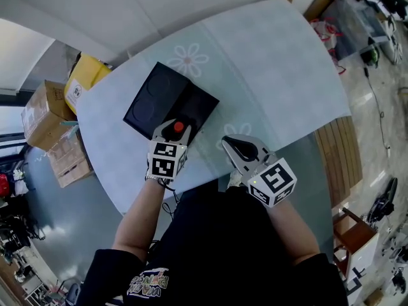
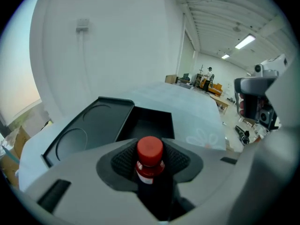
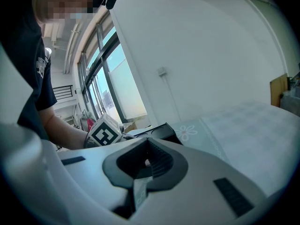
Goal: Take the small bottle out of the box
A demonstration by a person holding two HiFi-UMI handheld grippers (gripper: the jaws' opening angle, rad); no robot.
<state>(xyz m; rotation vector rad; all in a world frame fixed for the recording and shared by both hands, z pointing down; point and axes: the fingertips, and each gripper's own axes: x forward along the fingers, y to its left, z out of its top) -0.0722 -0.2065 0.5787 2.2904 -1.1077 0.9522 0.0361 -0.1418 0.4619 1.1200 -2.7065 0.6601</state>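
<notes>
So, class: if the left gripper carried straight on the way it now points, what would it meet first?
Most likely the open black box just ahead, beyond the small bottle between the left gripper's jaws. Depth is hard to judge.

bottle (image 2: 151, 175): dark, red cap (image 2: 150, 150) | box (image 1: 159, 97): black | tablecloth (image 1: 268, 62): pale blue, white flowers
</notes>
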